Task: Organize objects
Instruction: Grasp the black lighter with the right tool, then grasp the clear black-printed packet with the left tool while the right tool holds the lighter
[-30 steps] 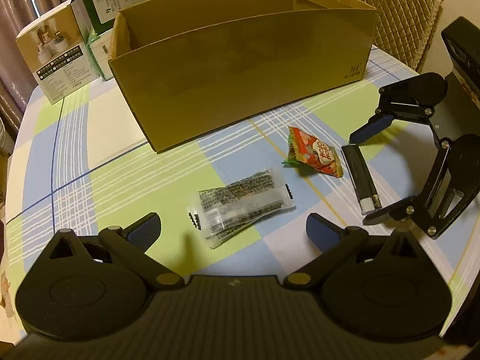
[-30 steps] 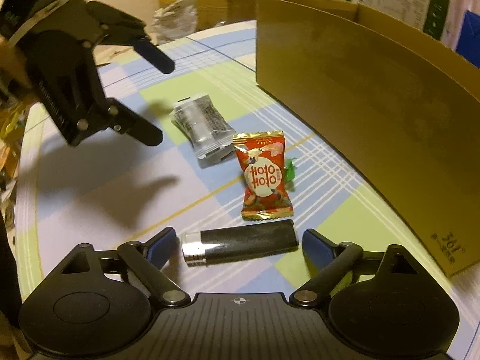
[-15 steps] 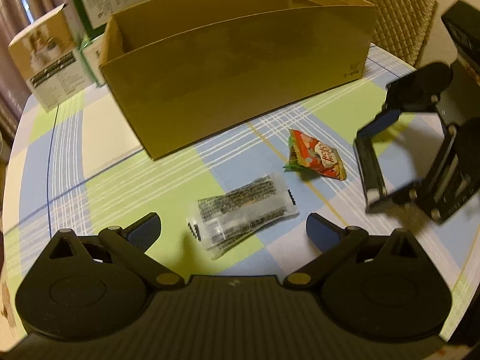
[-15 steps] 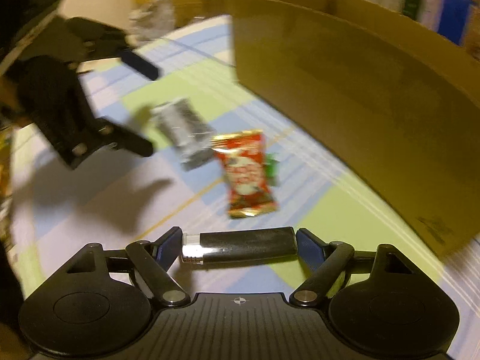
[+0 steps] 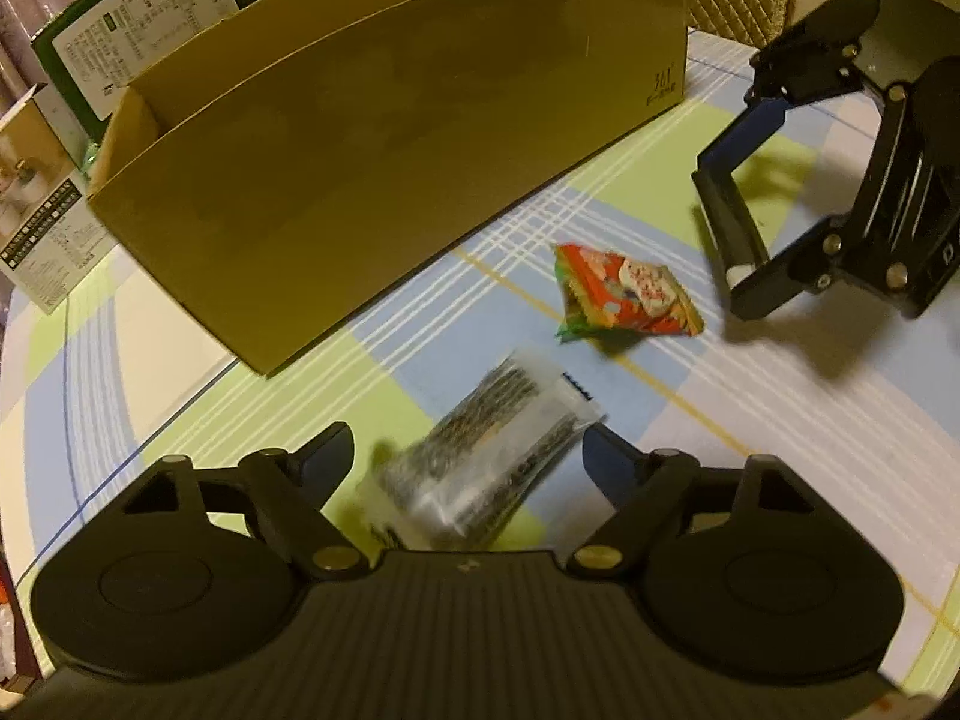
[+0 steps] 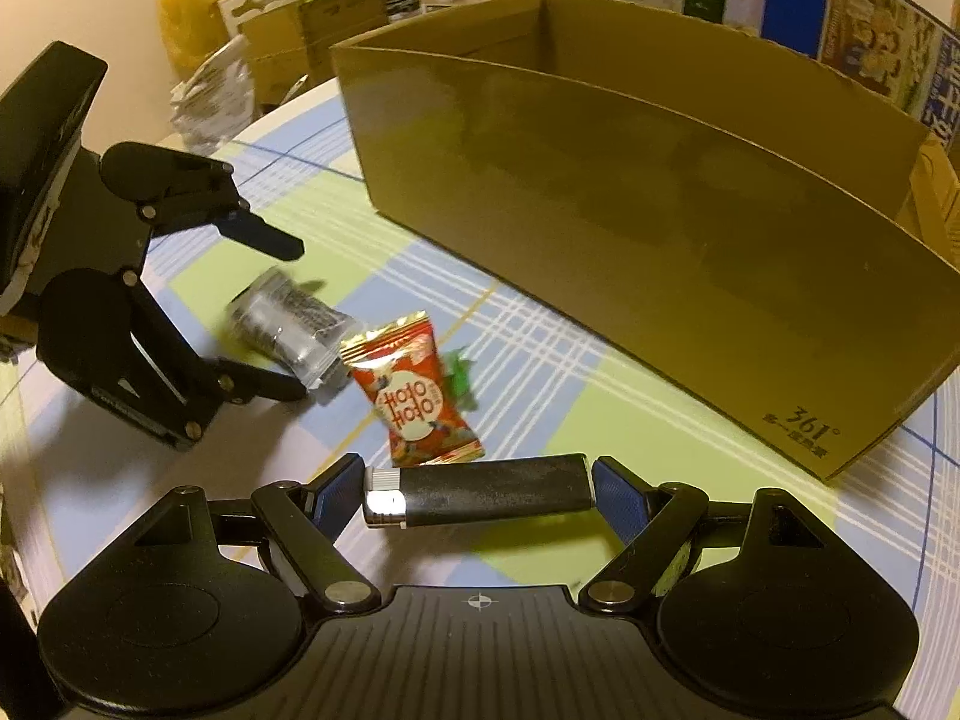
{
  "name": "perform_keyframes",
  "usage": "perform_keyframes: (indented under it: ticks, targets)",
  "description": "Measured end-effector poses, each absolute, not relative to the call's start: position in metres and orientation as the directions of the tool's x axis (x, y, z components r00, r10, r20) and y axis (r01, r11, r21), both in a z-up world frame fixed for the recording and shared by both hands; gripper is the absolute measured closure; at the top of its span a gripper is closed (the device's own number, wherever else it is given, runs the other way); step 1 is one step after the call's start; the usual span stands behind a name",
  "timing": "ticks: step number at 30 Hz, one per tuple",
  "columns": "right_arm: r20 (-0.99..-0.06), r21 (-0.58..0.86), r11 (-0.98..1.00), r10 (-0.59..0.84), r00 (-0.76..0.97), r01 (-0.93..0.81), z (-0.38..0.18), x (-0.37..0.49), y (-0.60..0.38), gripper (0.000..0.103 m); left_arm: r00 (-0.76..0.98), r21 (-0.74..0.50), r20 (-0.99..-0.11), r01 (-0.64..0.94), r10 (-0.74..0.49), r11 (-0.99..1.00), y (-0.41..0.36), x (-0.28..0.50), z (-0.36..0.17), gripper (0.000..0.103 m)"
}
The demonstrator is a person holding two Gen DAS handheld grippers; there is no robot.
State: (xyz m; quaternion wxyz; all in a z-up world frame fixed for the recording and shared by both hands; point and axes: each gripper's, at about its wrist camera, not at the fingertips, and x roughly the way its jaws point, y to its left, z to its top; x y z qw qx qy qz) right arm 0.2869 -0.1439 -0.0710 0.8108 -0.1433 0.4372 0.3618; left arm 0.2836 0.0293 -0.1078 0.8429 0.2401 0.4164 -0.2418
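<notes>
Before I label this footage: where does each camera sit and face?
Left wrist: on the left gripper, facing the clear dark-print packet; open jaws show.
Right wrist: on the right gripper, facing the brown cardboard box; jaws hold the black lighter.
Both views share the red snack packet, box, and each other's gripper.

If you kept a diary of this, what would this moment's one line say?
right hand-held gripper: shut on black lighter, lifted | left hand-held gripper: open around clear packet | red snack: on table | cardboard box: contents unseen

right gripper (image 6: 479, 495): has closed on the lighter (image 6: 480, 491) and raised it off the table
left gripper (image 5: 467, 455): has moved in around the clear packet (image 5: 480, 471)
</notes>
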Motion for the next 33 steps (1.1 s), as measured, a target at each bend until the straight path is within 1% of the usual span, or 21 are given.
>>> perform_keyframes:
  ticks: [1,3,4,6,7,8,9,12,14,16,19,20,21,23,27,33]
  targets:
    - [-0.821,0.088,0.713,0.447,0.355,-0.695,-0.071,0.289,-0.145,0.024,0.528,0.188,-0.823,0.600,-0.208,0.778,0.028,0.286,-0.107,0.028]
    - [-0.831,0.099,0.747,0.426,0.359,-0.658,-0.072,0.294,-0.148,0.024,0.497,0.124,-0.840,0.567,-0.219,0.814,0.026,0.293,-0.107,0.041]
    - [-0.833,0.107,0.763,0.419,0.361,-0.638,-0.072,0.296,-0.151,0.024,0.481,0.095,-0.848,0.551,-0.223,0.829,0.025,0.294,-0.106,0.044]
    - [-0.834,0.124,0.791,0.410,0.369,-0.600,-0.071,0.301,-0.159,0.024,0.467,0.070,-0.859,0.513,-0.210,0.856,0.022,0.295,-0.105,0.056]
    - [-0.833,0.132,0.800,0.409,0.372,-0.585,-0.071,0.302,-0.162,0.024,0.461,0.059,-0.864,0.492,-0.202,0.868,0.021,0.294,-0.104,0.059]
    - [-0.832,0.140,0.808,0.409,0.375,-0.572,-0.070,0.303,-0.164,0.024,0.453,0.047,-0.869,0.474,-0.198,0.879,0.019,0.292,-0.104,0.066]
    - [-0.831,0.147,0.814,0.409,0.376,-0.561,-0.068,0.303,-0.166,0.024,0.442,0.031,-0.876,0.453,-0.194,0.891,0.018,0.290,-0.103,0.070]
    - [-0.833,0.167,0.829,0.408,0.374,-0.533,-0.063,0.299,-0.172,0.024,0.422,-0.016,-0.884,0.403,-0.201,0.915,0.013,0.278,-0.101,0.070]
    - [-0.829,0.166,0.831,0.409,0.381,-0.531,-0.058,0.292,-0.174,0.024,0.437,0.008,-0.881,0.400,-0.183,0.917,0.007,0.271,-0.101,0.069]
    - [-0.826,0.153,0.831,0.405,0.391,-0.535,-0.056,0.288,-0.174,0.024,0.460,0.048,-0.874,0.401,-0.155,0.915,0.002,0.269,-0.102,0.063]
    - [-0.826,0.152,0.834,0.402,0.395,-0.530,-0.058,0.289,-0.173,0.024,0.469,0.032,-0.869,0.374,-0.159,0.927,0.003,0.272,-0.102,0.062]
    - [-0.827,0.152,0.836,0.400,0.396,-0.527,-0.058,0.289,-0.172,0.024,0.471,0.022,-0.867,0.362,-0.162,0.932,0.004,0.273,-0.102,0.064]
    - [-0.827,0.150,0.839,0.397,0.399,-0.523,-0.058,0.289,-0.172,0.024,0.473,0.007,-0.865,0.344,-0.167,0.939,0.006,0.274,-0.102,0.068]
    - [-0.821,0.152,0.843,0.398,0.408,-0.516,-0.056,0.288,-0.171,0.024,0.477,0.010,-0.865,0.328,-0.156,0.945,0.003,0.274,-0.103,0.071]
    - [-0.796,0.157,0.853,0.407,0.447,-0.498,-0.046,0.281,-0.172,0.024,0.473,0.032,-0.871,0.318,-0.130,0.947,-0.002,0.269,-0.099,0.072]
    - [-0.749,0.129,0.863,0.407,0.523,-0.488,-0.023,0.262,-0.175,0.024,0.496,-0.002,-0.856,0.272,-0.142,0.962,0.005,0.253,-0.074,0.072]
